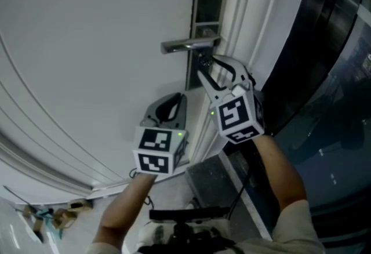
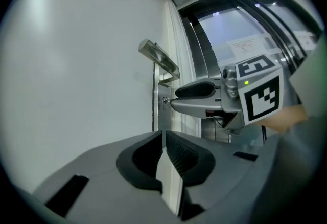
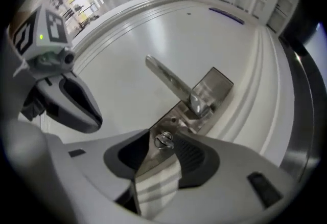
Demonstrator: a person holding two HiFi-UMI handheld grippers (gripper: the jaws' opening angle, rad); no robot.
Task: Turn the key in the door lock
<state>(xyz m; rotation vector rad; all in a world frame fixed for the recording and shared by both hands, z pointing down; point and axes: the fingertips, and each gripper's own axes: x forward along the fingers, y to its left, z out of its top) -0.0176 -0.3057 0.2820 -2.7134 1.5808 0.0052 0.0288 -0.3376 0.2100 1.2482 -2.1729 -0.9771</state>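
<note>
A small silver key (image 3: 163,140) sits in the lock cylinder of the steel lock plate (image 3: 217,85) on the white door, just below the lever handle (image 3: 168,79). My right gripper (image 3: 162,136) points at the lock with the key between its fingertips, and I see a gap between the pads. In the head view the right gripper (image 1: 202,68) reaches in under the handle (image 1: 188,44). My left gripper (image 1: 172,98) hangs lower left of the lock, close to the door, its jaws together and empty. The left gripper view shows the left gripper (image 2: 163,133), the right gripper (image 2: 173,97) and the key (image 2: 165,101).
The white door frame (image 1: 249,21) runs along the lock's right, with dark glass panels (image 1: 330,73) beyond it. A grey threshold mat (image 1: 208,180) lies below the door. Small clutter (image 1: 49,215) lies on the floor at lower left.
</note>
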